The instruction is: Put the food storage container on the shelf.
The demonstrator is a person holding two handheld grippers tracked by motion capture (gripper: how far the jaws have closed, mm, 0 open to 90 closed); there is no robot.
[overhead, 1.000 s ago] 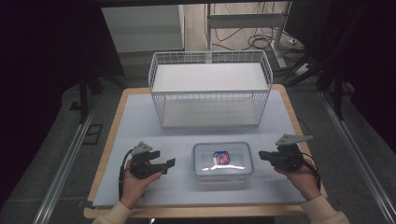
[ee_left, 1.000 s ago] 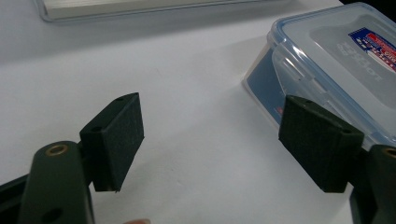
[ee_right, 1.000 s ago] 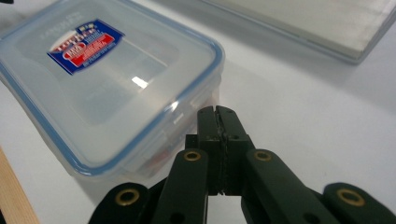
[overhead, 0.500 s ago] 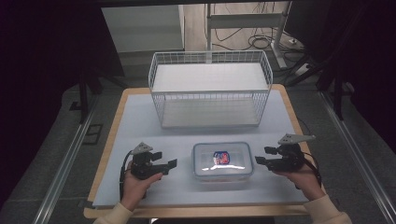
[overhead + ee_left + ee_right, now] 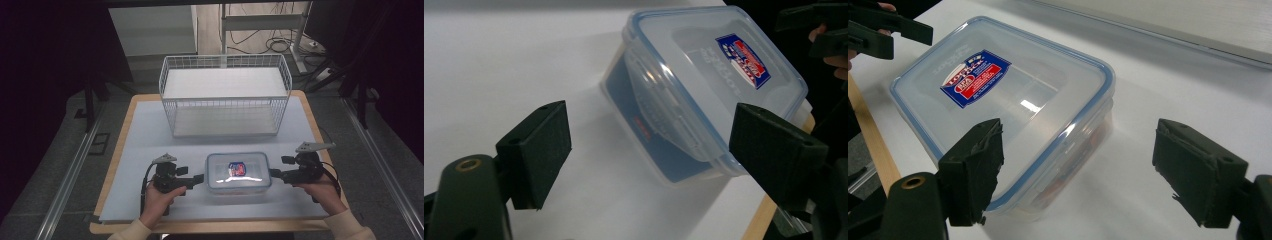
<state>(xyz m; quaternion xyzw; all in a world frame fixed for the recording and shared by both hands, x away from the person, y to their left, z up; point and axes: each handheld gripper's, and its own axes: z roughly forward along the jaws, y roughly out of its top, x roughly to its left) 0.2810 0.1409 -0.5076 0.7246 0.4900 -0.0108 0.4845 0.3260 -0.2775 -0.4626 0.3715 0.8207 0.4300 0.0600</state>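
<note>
containers: 1 [image 5: 238, 171] | wire baskets: 1 [image 5: 225, 95] (white) | claws: 2 [image 5: 199, 178] [image 5: 275, 174] | contents: unclear

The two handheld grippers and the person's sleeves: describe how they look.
Both are black. The left gripper and right gripper each carry a grey three-cornered plate on top and trail a black cable. Each claw has two blocky, matte black jaws; in the gripper views a brass-coloured ring sits in the arm of one jaw. The sleeves are cream-coloured.
</note>
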